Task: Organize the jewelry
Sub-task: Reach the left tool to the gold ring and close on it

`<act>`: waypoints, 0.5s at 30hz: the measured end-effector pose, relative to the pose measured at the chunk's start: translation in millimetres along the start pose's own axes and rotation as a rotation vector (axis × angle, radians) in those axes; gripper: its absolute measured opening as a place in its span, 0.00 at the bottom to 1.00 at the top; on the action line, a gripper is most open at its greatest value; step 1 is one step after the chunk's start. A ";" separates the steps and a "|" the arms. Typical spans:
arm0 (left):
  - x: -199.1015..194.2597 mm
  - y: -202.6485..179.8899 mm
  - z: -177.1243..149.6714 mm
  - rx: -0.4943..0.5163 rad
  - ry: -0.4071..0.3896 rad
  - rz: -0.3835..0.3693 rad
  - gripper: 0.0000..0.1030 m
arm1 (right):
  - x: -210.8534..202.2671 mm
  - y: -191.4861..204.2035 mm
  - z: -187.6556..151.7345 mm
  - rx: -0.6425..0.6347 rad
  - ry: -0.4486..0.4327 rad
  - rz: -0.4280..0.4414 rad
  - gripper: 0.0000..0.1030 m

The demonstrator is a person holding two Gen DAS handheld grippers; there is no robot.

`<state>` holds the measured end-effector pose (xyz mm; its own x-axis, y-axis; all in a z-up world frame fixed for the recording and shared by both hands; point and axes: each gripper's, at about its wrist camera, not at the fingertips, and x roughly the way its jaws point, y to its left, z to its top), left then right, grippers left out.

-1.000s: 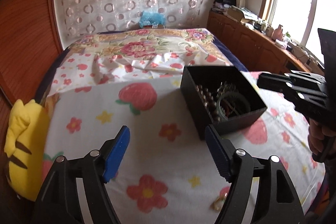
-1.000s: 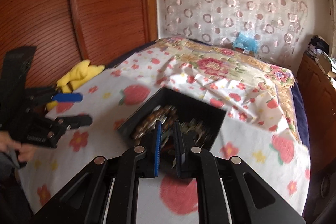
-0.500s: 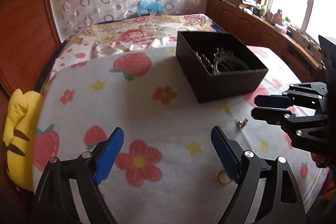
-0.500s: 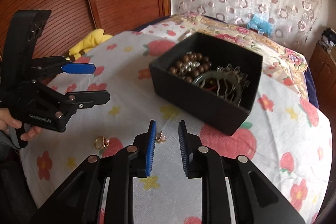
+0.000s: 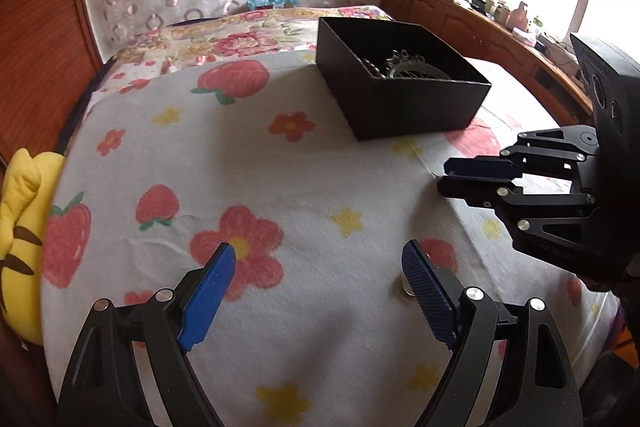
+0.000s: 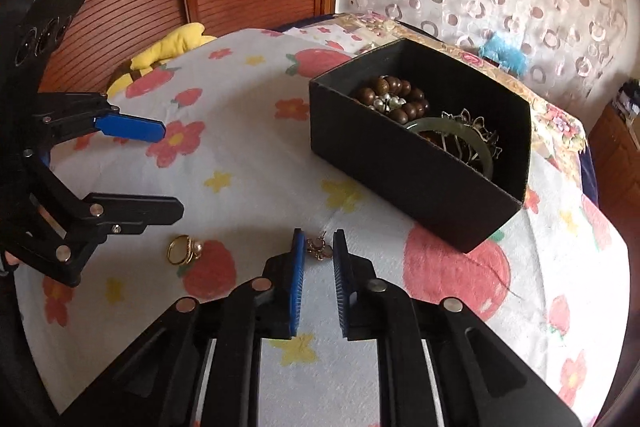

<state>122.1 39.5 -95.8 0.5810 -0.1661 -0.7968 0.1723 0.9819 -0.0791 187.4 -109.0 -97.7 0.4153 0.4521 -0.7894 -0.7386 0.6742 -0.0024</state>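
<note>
so both claws were down low over the bed (image 6: 248, 155), which had that white cover with strawberries and flowers on it. the left claw (image 5: 316, 259) was spread wide apart with nothing between its blue pads (image 5: 208, 291), just hanging above the cover. right by its right-hand pad there was a gold ring (image 5: 405, 287) lying on the fabric, half hidden in the left wrist view. from the right wrist view you could see it better, a gold ring (image 6: 182, 250) with a little pearl-ish bead, sitting just under the tip of the left claw (image 6: 170, 171) and not touching it as far as i could tell.

the right claw (image 6: 318, 241) had its jaws nearly together and closing, with a small earring-looking piece (image 6: 319, 250) right at the tips between them. couldn't tell if the pads were actually pressing on it or just framing it, there was a visible gap on each side. in the left wrist view the right claw (image 5: 444, 177) looked pretty much pinched shut, tips down at the cover.

the black box (image 6: 408, 183) sat further back on the bed, open top, with the rest of the jewelry in it: a brown wooden bead bracelet (image 6: 394, 99), a green bangle (image 6: 460, 131) and some silvery metal piece (image 6: 478, 131) tangled behind. yellow plush toy (image 5: 20, 223) was off at the bed's edge.
</note>
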 end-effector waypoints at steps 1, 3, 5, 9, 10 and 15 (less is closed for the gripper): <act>-0.1 -2.2 -0.5 0.002 0.000 -0.006 0.79 | -1.8 -1.4 -0.6 0.007 -0.006 0.007 0.15; 0.2 -7.5 -1.4 0.009 0.002 -0.021 0.79 | -7.9 -5.4 -3.6 0.020 -0.021 0.012 0.15; 0.2 -13.7 -2.4 0.026 0.003 -0.035 0.79 | -14.5 -10.4 -7.0 0.040 -0.033 0.008 0.15; 0.1 -28.0 -4.2 0.062 0.004 -0.062 0.74 | -26.9 -23.0 -16.4 0.086 -0.044 0.000 0.15; 0.6 -30.7 -4.4 0.069 0.006 -0.065 0.70 | -28.4 -25.3 -18.7 0.095 -0.044 -0.004 0.15; 5.0 -44.9 -6.8 0.108 0.016 -0.066 0.54 | -35.5 -36.7 -32.5 0.136 -0.042 -0.026 0.15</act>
<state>111.8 -4.8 -100.3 0.5527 -0.2279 -0.8016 0.2952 0.9531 -0.0674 182.4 -168.7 -89.6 0.4571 0.4557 -0.7638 -0.6494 0.7578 0.0634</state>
